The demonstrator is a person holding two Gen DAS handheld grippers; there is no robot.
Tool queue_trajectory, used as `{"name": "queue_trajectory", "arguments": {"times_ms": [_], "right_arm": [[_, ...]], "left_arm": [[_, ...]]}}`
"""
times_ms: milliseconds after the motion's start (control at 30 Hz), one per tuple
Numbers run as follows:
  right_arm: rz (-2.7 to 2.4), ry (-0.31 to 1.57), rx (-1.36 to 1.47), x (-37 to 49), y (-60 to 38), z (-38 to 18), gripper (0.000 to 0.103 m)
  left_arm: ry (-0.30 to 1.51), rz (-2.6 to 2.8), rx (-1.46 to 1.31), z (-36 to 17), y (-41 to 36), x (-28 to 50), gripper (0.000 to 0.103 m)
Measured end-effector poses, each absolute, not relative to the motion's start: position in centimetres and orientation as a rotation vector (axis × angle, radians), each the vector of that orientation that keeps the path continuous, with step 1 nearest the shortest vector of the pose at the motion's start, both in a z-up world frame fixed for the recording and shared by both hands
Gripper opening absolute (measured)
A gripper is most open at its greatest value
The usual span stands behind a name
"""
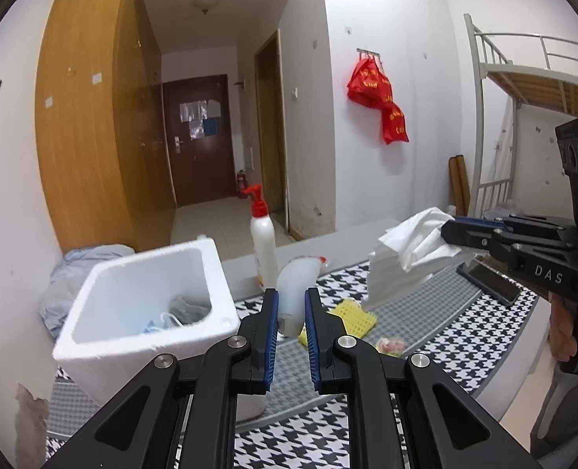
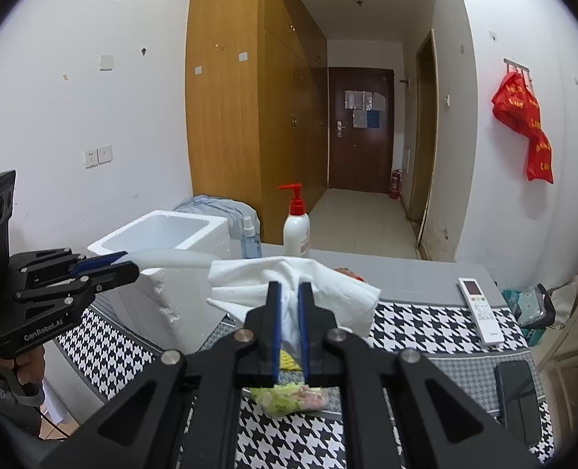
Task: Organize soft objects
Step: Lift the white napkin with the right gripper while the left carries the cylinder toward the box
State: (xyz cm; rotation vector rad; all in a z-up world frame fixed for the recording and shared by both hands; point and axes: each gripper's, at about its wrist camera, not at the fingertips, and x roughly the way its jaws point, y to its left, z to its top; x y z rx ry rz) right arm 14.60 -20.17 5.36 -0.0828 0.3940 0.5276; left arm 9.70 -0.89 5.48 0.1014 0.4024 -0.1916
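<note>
- Both tongs are busy: at the lower middle of the left wrist view, the left gripper (image 1: 291, 305) seems clenched on a pale squeeze bottle (image 1: 293, 291), its blue pads against the bottle's sides, though whether the bottle is lifted or only framed is hard to tell.
- At the left of that view the white foam box (image 1: 105, 342) stands on the houndstooth cloth (image 1: 460, 336), a face mask (image 1: 160, 322) and a grey rag (image 1: 187, 308) already inside.
- Behind the box, near the frame's centre, a red-pump lotion bottle (image 1: 263, 238) stands upright.
- Below centre a yellow mesh sponge (image 1: 353, 314) and a snack wrapper (image 1: 390, 344) lie on the cloth.
- At the right edge the right gripper (image 2: 289, 308) is closed on a white cloth (image 2: 289, 279), held clear above the table and drooping.
- In the right wrist view a remote (image 2: 480, 306) and a dark phone (image 2: 517, 398) lie at the lower right.
- To do this well, I would carry the cloth high across to the box at the left, clear the rim, let go only once the hanging folds are inside, and keep the other tong out of the way.
</note>
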Motion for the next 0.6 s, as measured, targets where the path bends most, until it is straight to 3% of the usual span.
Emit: {"name": "queue_trajectory", "arguments": {"times_ms": [600], "right_arm": [[0.563,0.347,-0.079,15.4,-18.9,7.1,0.01]], "left_arm": [[0.363,-0.101,0.108,7.4,1.5,11.0,0.015]]}}
